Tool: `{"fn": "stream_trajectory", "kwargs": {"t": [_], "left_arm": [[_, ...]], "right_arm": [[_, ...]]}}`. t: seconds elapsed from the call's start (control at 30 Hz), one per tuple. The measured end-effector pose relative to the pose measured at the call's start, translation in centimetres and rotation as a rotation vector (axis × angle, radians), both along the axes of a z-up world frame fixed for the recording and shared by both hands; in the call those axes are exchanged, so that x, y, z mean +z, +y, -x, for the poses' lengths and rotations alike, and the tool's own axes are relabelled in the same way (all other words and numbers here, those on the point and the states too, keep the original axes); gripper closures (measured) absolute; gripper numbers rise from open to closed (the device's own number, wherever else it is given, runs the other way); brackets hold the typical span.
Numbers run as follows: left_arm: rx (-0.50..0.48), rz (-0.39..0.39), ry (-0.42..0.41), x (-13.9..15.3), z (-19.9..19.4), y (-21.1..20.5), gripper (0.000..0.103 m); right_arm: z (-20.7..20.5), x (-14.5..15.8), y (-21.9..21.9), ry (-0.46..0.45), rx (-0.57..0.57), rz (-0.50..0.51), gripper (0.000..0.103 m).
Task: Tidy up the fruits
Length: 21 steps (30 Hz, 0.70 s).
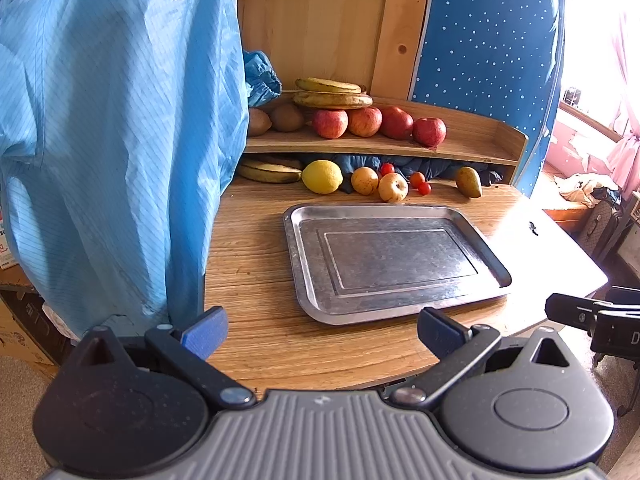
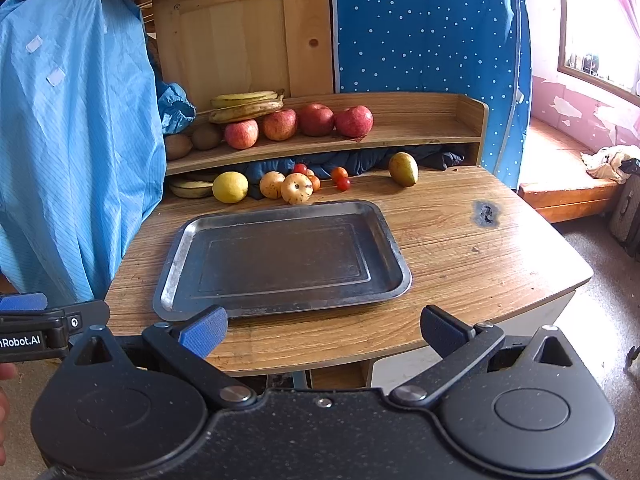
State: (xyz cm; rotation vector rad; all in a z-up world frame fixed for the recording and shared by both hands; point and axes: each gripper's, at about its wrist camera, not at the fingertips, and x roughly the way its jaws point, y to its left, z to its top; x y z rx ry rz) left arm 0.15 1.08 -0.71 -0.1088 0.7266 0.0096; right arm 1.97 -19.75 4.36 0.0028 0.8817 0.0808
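A tray (image 2: 280, 256) lies mid-table (image 2: 460, 248). At its 12 o'clock sit lemon (image 2: 230, 187) and pear (image 2: 403, 169); behind them, apples (image 2: 318, 120) and bananas (image 2: 246, 106) on the shelf (image 2: 420, 130).

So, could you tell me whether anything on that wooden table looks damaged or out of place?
Yes: a dark, scorch-like blotch mars the wooden tabletop right of the empty metal tray. The green-brown pear lies apart from the other loose fruit, and dark blue cloth is stuffed beneath the wooden shelf.

A blue garment (image 1: 120, 140) hangs beside a polka-dot panel (image 1: 488, 32).
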Motion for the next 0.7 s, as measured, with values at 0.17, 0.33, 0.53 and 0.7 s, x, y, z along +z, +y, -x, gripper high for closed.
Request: {"fn": "stream_trajectory", "kwargs": {"t": [0.17, 0.33, 0.53, 0.7], "left_arm": [[0.007, -0.005, 0.022, -0.3, -0.6, 0.0, 0.0], [0.032, -0.011, 0.038, -0.6, -1.7, 0.2, 0.0], [0.091, 0.01, 0.071, -1.1, -4.7, 1.2, 0.0], [0.159, 0.016, 0.074, -1.3, -8.5, 1.6, 0.0]], "right_arm": [[-0.5, -0.1, 0.1, 0.011, 0.007, 0.008, 0.001], [-1.5, -0.7, -0.1, 0.019, 0.023, 0.011, 0.0], [-3.8, -1.9, 0.0, 0.008, 0.072, 0.025, 0.0], [-8.1, -3.4, 0.1, -0.015, 0.152, 0.002, 0.0]]}}
